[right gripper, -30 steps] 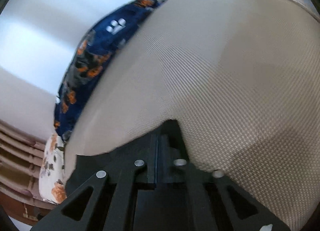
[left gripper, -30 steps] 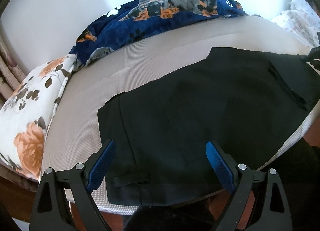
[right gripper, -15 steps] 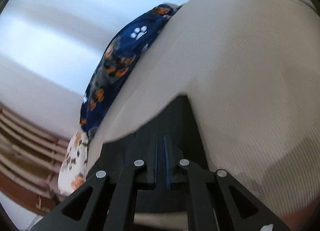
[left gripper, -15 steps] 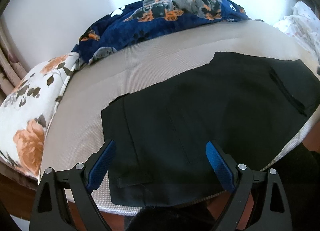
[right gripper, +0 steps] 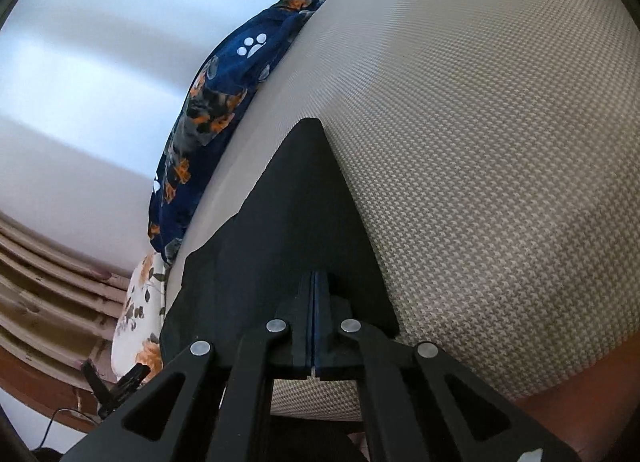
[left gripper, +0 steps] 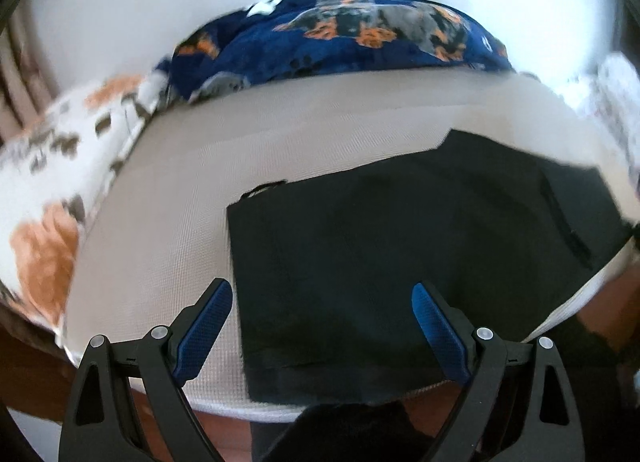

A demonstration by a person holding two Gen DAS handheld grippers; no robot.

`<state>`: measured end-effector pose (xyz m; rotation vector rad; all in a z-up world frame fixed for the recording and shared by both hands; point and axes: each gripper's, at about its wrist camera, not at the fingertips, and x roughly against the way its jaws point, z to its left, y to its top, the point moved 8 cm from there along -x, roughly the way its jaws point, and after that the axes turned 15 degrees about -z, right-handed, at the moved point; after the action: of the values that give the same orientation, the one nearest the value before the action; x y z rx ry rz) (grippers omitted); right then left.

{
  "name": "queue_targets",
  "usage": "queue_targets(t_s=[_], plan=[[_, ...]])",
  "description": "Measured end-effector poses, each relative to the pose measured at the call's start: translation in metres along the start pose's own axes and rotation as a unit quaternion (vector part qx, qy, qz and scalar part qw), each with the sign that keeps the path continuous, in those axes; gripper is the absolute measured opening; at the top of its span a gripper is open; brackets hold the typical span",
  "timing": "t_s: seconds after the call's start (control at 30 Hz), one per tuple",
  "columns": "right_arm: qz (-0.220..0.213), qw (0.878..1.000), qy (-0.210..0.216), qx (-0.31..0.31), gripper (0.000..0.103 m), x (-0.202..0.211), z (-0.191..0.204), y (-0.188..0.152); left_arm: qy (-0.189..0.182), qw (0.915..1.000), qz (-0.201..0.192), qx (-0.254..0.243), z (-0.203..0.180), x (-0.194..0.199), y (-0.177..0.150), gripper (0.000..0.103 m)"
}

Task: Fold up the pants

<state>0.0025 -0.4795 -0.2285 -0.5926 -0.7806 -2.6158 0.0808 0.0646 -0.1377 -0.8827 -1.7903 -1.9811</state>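
The black pants (left gripper: 400, 242) lie folded flat on a beige woven mattress (left gripper: 160, 222), close to its near edge. My left gripper (left gripper: 320, 288) hovers open over the pants' near left corner. Its left finger is above bare mattress, its right finger above the cloth, and nothing is between them. In the right wrist view the pants (right gripper: 288, 202) run ahead to a pointed corner. My right gripper (right gripper: 316, 276) is shut, pads together, with its tips over the pants' near edge. No cloth shows between the pads.
A navy dog-print blanket (left gripper: 340, 46) lies along the far side of the mattress by a white wall. A floral pillow (left gripper: 48, 182) sits at the left and white patterned cloth (left gripper: 616, 94) at the far right. Brown ridged wood (right gripper: 40, 282) runs beyond the pillow.
The left gripper shifted, so its left finger is now off the pants over bare mattress. The right gripper drew back, bringing much more of the pants into view ahead of it.
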Motion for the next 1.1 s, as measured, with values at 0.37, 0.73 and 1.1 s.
queue_targets(t_s=[0.37,0.73,1.1], plan=[[-0.008,0.988,0.076,0.131,0.019,0.009,0.131,-0.004,-0.106,0.9683,0.04,0.223,0.095,0.007,-0.035,0.09],[0.079,0.973,0.127,0.177,0.029,-0.019,0.202,-0.091,-0.223,0.9372,0.108,0.245,0.064,-0.015,-0.062,0.09],[0.103,0.974,0.14,0.148,0.036,-0.027,0.211,-0.117,-0.243,0.9299,0.109,0.254,0.073,-0.015,-0.058,0.09]])
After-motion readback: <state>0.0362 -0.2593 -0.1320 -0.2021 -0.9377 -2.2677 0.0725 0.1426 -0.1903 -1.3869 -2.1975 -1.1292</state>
